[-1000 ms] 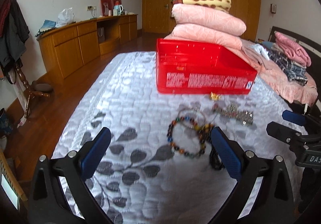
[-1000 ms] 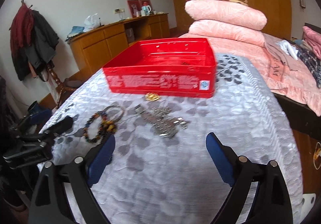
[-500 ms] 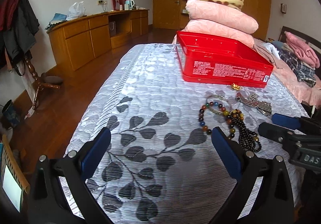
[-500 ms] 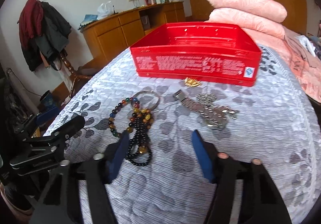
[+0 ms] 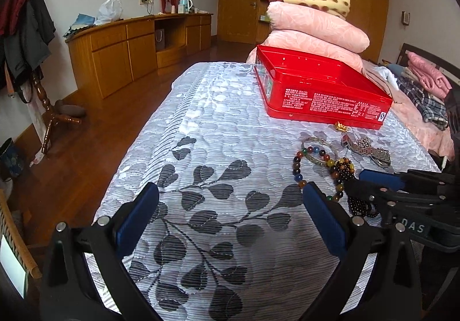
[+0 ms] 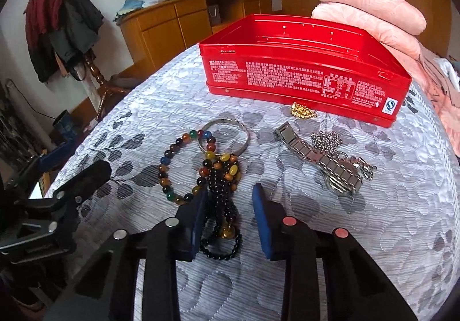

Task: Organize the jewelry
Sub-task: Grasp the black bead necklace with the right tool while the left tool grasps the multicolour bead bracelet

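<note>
Right gripper (image 6: 230, 200) is low over the bedspread (image 6: 373, 220), jaws partly closed in but not clamped — the black bead strand (image 6: 222, 206) lies between its fingers, left pad right against the beads, right pad apart from them. The strand's gold pendant end sits back near the gripper body.

Just ahead of the fingertips: multicolour bead bracelet (image 6: 184, 168) looped to the left, silver bangle (image 6: 227, 134) overlapping its far side, amber beads (image 6: 230, 167) tangled with the top of the black strand. Metal watch band (image 6: 322, 160) with a ball chain (image 6: 326, 139) lies to the right, well clear of the fingers. Gold piece (image 6: 302, 111) touches the front wall of the red tin (image 6: 302, 79), which stands open beyond the jewelry.

Left gripper (image 5: 230, 211) has its jaws spread wide over bare bedspread, nothing between them — the jewelry pile is off to its right, the bead bracelet just past its right finger.
</note>
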A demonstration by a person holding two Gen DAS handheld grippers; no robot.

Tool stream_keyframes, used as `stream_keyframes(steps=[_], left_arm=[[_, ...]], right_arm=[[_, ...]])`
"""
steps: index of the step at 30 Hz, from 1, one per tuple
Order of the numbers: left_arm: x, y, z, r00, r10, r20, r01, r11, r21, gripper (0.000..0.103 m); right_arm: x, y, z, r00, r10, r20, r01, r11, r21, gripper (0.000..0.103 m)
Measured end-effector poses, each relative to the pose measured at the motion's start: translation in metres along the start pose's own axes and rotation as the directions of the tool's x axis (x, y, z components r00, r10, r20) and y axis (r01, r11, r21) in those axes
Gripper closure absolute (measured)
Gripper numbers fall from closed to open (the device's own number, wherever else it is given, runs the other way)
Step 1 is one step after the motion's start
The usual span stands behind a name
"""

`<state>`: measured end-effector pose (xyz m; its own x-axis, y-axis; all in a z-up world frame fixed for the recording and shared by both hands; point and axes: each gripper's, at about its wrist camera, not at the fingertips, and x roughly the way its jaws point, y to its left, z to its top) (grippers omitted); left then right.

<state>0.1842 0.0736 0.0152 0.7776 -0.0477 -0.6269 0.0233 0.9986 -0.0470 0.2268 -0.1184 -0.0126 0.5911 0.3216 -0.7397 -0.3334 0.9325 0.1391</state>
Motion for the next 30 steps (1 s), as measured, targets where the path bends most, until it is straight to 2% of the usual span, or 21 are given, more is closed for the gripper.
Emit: stream_keyframes(steps=[4, 7, 14, 26, 28, 30], left_arm=[[0.001, -0.002, 0.000, 1.000, -0.005, -0.001, 0.005, 1.000, 0.008, 0.006], [0.001, -0.003, 0.000, 1.000, -0.003, -0.004, 0.003, 1.000, 0.009, 0.006], [0.001, -0.013, 0.001, 1.000, -0.028, -0.010, 0.028, 1.000, 0.012, 0.006], [0.010, -0.079, 0.009, 0.990, -0.141, -0.025, 0.143, 0.987, 0.077, 0.007], [0.012, -0.089, 0.009, 0.988, -0.151, -0.028, 0.153, 0.984, 0.092, 0.013], [0.017, -0.097, 0.010, 0.985, -0.163, -0.049, 0.167, 0.981, 0.103, 0.029]], right_arm=[[0.004, 0.004, 0.001, 1.000, -0.001, -0.002, 0.001, 1.000, -0.018, 0.083], [0.002, 0.004, 0.000, 1.000, -0.006, 0.003, 0.006, 1.000, -0.023, 0.087], [-0.017, -0.021, -0.008, 0.999, -0.049, 0.024, 0.048, 0.998, 0.026, 0.088], [-0.047, -0.068, -0.024, 0.995, -0.084, 0.055, 0.077, 0.990, 0.117, 0.088], [-0.050, -0.076, -0.027, 0.994, -0.088, 0.059, 0.079, 0.988, 0.135, 0.088], [-0.052, -0.083, -0.029, 0.994, -0.088, 0.062, 0.078, 0.986, 0.148, 0.088]])
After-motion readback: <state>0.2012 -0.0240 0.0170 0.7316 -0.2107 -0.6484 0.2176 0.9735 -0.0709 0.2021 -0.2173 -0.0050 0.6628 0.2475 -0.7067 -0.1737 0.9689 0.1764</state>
